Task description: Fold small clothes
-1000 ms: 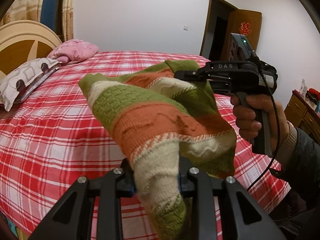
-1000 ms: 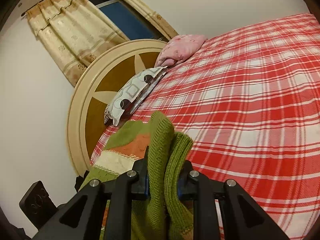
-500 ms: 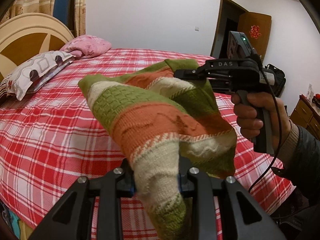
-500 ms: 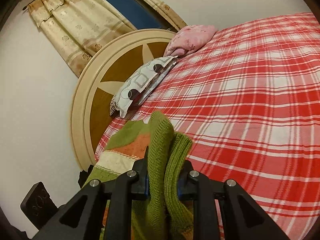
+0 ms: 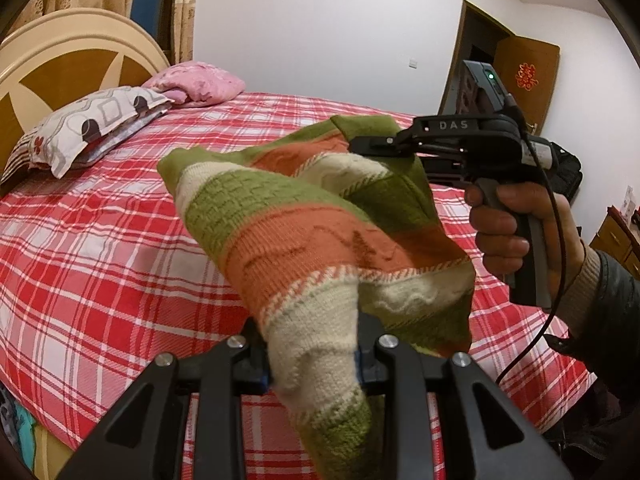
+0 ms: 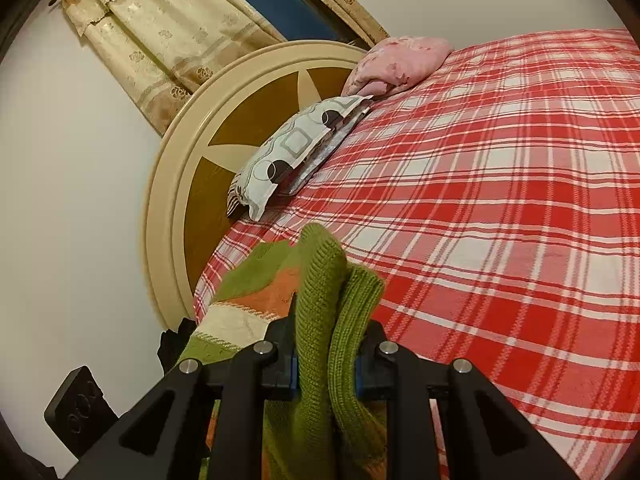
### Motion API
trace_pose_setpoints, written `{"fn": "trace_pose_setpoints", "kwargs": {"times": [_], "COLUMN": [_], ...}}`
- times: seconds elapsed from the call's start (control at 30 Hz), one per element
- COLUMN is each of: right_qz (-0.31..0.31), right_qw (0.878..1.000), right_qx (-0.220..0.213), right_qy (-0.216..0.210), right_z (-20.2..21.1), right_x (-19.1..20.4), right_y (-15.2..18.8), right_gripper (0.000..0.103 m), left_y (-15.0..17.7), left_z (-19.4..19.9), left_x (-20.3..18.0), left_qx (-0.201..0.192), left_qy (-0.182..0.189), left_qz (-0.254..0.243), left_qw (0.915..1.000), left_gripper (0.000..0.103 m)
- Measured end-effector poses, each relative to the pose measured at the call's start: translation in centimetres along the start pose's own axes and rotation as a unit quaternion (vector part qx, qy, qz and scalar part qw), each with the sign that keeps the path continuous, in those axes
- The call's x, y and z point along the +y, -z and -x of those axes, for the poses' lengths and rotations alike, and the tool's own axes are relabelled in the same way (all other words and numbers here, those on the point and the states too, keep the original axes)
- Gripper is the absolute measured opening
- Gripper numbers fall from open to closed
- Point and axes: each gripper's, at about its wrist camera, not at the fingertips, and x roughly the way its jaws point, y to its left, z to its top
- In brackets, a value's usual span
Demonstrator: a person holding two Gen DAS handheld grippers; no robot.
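Holding the small knitted sweater [image 5: 320, 216], striped in olive green, orange and cream, up in the air above the bed with the red-and-white plaid cover [image 5: 100, 248], I have it strung between both tools and touching nothing else. My left gripper [image 5: 314, 354] has its jaws pressed together on a bunched cream-and-green end, which spills out below the fingers; my right gripper [image 6: 326, 356] is pinching two thick ribbed folds of green edge [image 6: 324, 280], and in the left view I can see that same tool [image 5: 452, 140], gripped by the right hand [image 5: 520, 232], biting the far upper corner. The knit looks thick, soft and limp: it sags into a hammock between the two holds and drapes in loose folds, so I judge it light but floppy, with no stiffness to keep a crease by itself. The woolly texture should grip the pads well, so slipping worries me less than stretching the fabric if I pull the holds apart too hard. I would rather hold flat single edges at the hem or shoulders than these wads, since bunched grips make the panel twist. The patterned grey-and-white pillow [image 5: 92, 128] and the pink pillow [image 5: 200, 84] lie well apart by the cream-and-brown headboard [image 6: 192, 168], leaving plenty of cover to lay the garment on.
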Motion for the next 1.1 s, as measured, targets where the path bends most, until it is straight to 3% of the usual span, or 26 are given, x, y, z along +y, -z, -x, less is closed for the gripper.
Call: {"fn": "trace_pose_setpoints", "kwargs": {"times": [0.53, 0.73, 0.87, 0.93, 1.0, 1.1], "right_qz": [0.008, 0.008, 0.007, 0.004, -0.009, 0.004], "right_qw": [0.999, 0.997, 0.990, 0.988, 0.989, 0.990], "right_qx": [0.046, 0.073, 0.127, 0.131, 0.131, 0.119], "right_qy": [0.004, 0.030, 0.067, 0.077, 0.073, 0.076], "right_z": [-6.3, -11.3, -15.2, -15.1, -13.5, -9.6], "right_x": [1.0, 0.3, -1.5, -2.4, -3.4, -3.3], "right_y": [-1.2, -2.1, -1.3, -0.6, 0.4, 2.1], "right_gripper": [0.019, 0.019, 0.022, 0.025, 0.036, 0.039], "left_y": [0.9, 2.4, 4.2, 4.7, 5.0, 5.5], "left_z": [-0.9, -3.2, -4.5, -4.5, -4.5, -3.9], "left_x": [3.9, 7.2, 8.6, 8.7, 8.7, 8.5], "left_qx": [0.003, 0.019, 0.031, 0.029, 0.029, 0.028], "left_qy": [-0.005, -0.005, 0.005, 0.000, 0.002, 0.000], "left_qz": [0.035, 0.068, 0.085, 0.084, 0.091, 0.090], "left_qw": [0.9994, 0.9975, 0.9958, 0.9960, 0.9955, 0.9955], "left_gripper": [0.029, 0.029, 0.034, 0.042, 0.044, 0.049]}}
